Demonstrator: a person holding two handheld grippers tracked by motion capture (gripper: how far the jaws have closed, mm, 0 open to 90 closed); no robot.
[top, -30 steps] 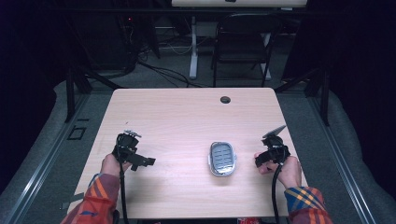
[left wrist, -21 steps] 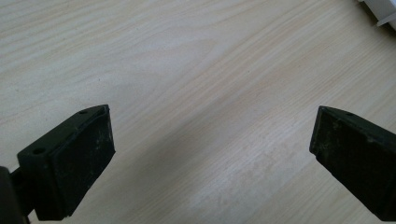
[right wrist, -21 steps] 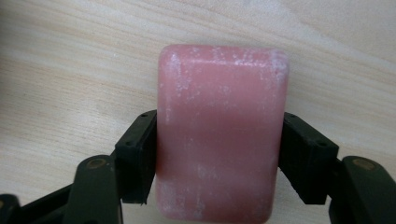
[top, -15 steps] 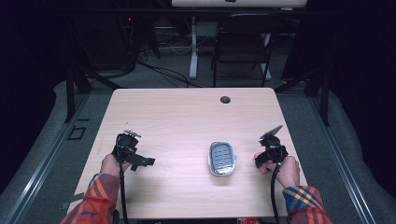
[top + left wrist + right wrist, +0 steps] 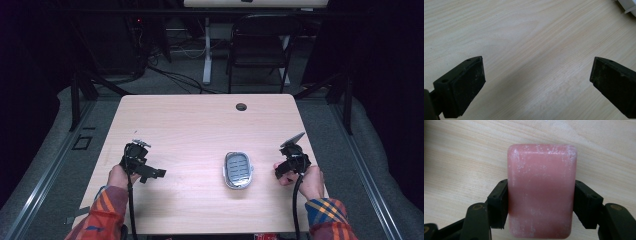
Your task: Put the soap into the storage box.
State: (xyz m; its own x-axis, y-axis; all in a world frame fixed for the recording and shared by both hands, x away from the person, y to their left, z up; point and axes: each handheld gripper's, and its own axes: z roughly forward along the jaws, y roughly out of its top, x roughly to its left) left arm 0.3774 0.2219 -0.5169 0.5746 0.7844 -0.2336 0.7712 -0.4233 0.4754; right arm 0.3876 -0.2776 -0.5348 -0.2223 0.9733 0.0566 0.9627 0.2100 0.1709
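A pink soap bar (image 5: 541, 195), dusted with white marks, lies on the wooden table (image 5: 461, 157). My right gripper (image 5: 541, 183) is shut on it, one black pad pressed against each long side. From above, that right gripper (image 5: 292, 162) sits near the table's right edge, just right of a grey soap dish (image 5: 237, 170) with a ribbed insert. My left gripper (image 5: 136, 156) rests at the table's left side. Its jaws stand wide apart in the left gripper view, with only bare wood between them (image 5: 536, 67).
The pale wood table (image 5: 190, 130) has a dark cable hole (image 5: 241, 106) near its far edge. A black chair (image 5: 260, 45) and desk legs stand beyond it. A white corner (image 5: 627, 6) peeks in at the top right of the left gripper view.
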